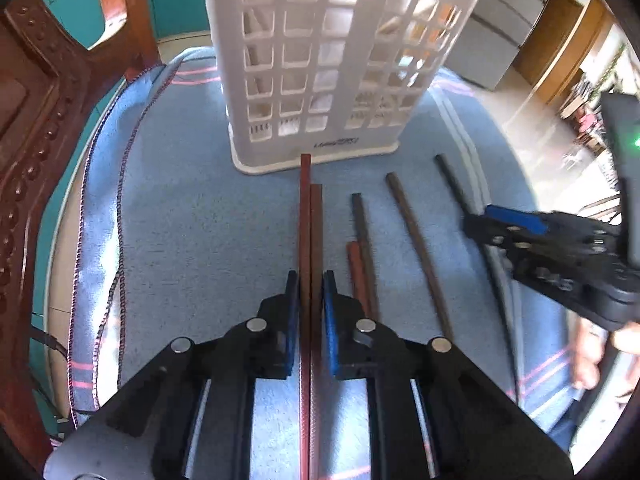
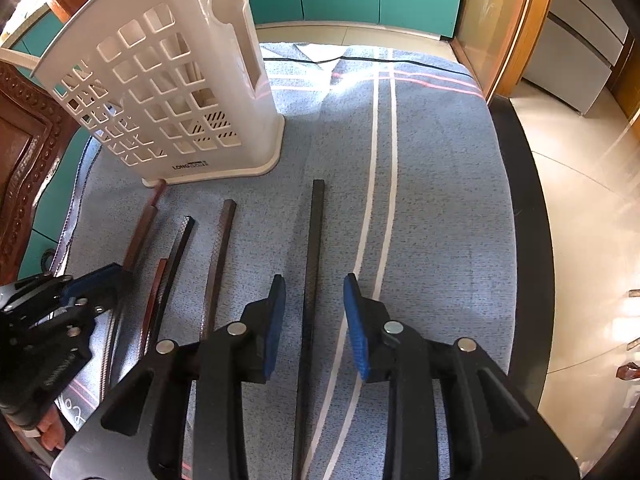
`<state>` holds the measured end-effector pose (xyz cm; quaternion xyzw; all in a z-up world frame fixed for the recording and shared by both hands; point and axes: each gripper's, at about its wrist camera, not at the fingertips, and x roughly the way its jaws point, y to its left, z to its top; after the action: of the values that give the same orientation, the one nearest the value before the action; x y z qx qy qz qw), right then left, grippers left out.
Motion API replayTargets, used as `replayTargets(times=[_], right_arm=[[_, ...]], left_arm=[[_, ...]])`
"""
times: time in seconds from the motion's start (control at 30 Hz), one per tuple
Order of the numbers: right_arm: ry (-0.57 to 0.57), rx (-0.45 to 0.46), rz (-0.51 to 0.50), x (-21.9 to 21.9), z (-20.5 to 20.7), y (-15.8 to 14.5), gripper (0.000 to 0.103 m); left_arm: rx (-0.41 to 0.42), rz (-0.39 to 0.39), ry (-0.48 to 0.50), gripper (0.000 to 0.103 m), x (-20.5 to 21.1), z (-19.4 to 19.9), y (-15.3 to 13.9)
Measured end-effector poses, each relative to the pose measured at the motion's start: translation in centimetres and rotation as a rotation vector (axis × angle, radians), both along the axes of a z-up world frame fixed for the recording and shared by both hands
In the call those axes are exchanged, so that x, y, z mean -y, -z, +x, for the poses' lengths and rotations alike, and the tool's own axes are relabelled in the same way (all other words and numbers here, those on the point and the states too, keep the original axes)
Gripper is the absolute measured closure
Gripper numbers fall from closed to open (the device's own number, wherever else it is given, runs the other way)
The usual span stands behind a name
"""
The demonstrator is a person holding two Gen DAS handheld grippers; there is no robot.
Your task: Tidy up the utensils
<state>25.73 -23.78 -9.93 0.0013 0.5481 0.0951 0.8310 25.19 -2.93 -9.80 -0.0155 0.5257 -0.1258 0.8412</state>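
Several chopsticks lie on a blue cloth [image 1: 200,220] in front of a white slotted utensil basket [image 1: 320,60]. My left gripper [image 1: 311,280] has its blue pads [image 1: 330,320] closed against a pair of red-brown chopsticks [image 1: 310,220] that point at the basket's base. My right gripper [image 2: 314,284] is open, its fingers astride a black chopstick [image 2: 314,248] lying on the cloth. The basket also shows in the right wrist view [image 2: 172,92]. The right gripper shows in the left wrist view [image 1: 504,224].
Three more dark and red chopsticks [image 1: 416,248] lie between the two grippers. A carved wooden chair back [image 1: 36,140] stands at the left. The table's dark edge [image 2: 520,220] drops to a tiled floor at the right.
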Motion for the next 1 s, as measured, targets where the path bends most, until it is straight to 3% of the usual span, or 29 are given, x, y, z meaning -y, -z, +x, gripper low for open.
replayTargets(times=[0.17, 0.33, 0.5, 0.67, 0.8, 1.0], right_arm=[[0.006, -0.001, -0.001, 0.2, 0.0, 0.0, 0.072], [0.001, -0.002, -0.006, 0.1, 0.3, 0.0, 0.068], [-0.016, 0.0, -0.013, -0.9, 0.2, 0.1, 0.067], [-0.021, 0.006, -0.055, -1.7, 0.3, 0.3, 0.067], [-0.029, 0.012, -0.093, -2.3, 0.2, 0.4, 0.067], [-0.041, 0.016, -0.101, -2.6, -0.1, 0.6, 0.067]], left_arm=[[0.033, -0.057, 0.012, 0.09, -2.4, -1.3, -2.1], [0.033, -0.013, -0.043, 0.08, -3.5, -1.6, -1.7], [0.002, 0.054, -0.09, 0.078, -4.1, -0.9, -0.3], [-0.021, 0.065, -0.133, 0.074, -4.8, 0.4, 0.7], [-0.043, 0.105, -0.139, 0.074, -4.3, 0.9, 1.9], [-0.027, 0.157, -0.129, 0.065, -3.1, 1.2, 2.1]])
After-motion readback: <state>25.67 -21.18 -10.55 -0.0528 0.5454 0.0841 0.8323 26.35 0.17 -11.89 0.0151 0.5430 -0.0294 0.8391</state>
